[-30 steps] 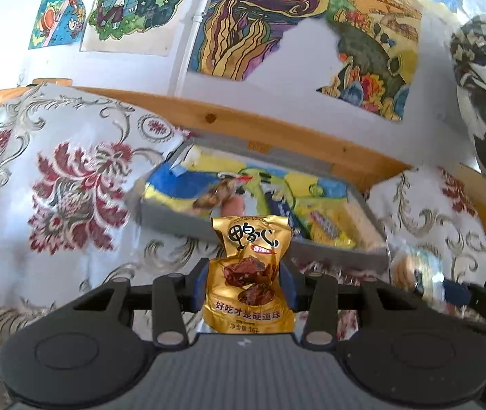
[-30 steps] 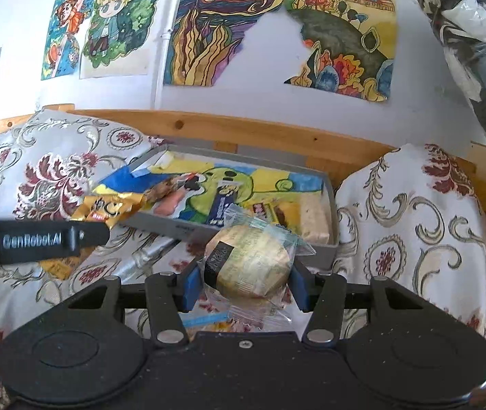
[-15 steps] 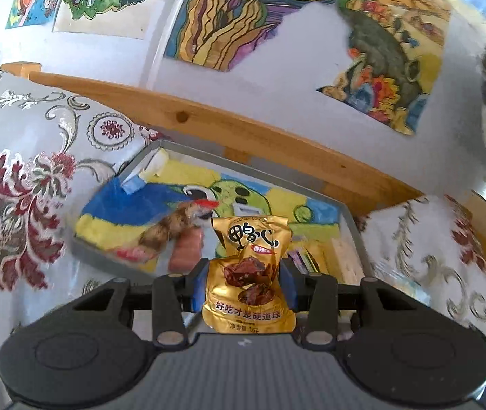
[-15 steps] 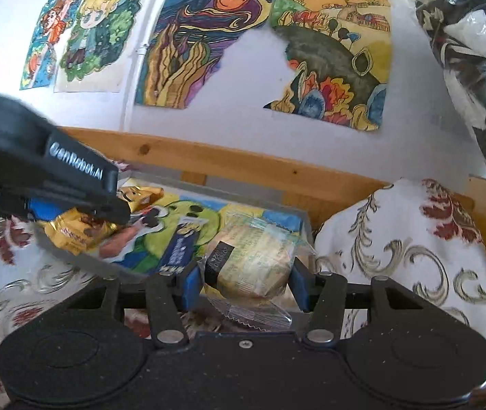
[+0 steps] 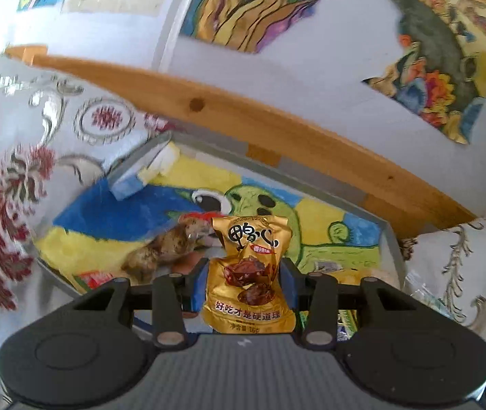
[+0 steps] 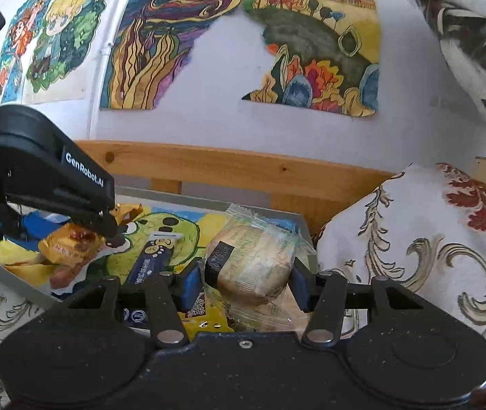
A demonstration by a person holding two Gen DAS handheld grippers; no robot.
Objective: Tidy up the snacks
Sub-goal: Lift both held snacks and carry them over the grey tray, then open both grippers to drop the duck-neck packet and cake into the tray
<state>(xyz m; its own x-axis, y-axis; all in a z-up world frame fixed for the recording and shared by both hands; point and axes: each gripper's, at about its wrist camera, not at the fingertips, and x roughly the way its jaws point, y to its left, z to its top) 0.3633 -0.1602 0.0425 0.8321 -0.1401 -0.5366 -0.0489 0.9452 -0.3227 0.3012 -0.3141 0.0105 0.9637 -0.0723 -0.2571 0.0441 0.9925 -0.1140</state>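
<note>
Carrying two snacks over the grey tray, one in each claw.

Left wrist view: the left claw (image 5: pixel 245 280) is clamped on a gold snack packet (image 5: pixel 250 273), held upright above the grey tray (image 5: pixel 391 242), whose floor is lined with a painted picture; a brown wrapped snack (image 5: pixel 164 249) already lies there. Right wrist view: the right claw (image 6: pixel 248 282) is clamped on a clear-wrapped round cake (image 6: pixel 253 266) over the tray's right end, beside a blue stick packet (image 6: pixel 152 263). To place well, I judge each claw should lower close to a bare patch of lining before parting, keeping the two claws from crowding each other.
</note>
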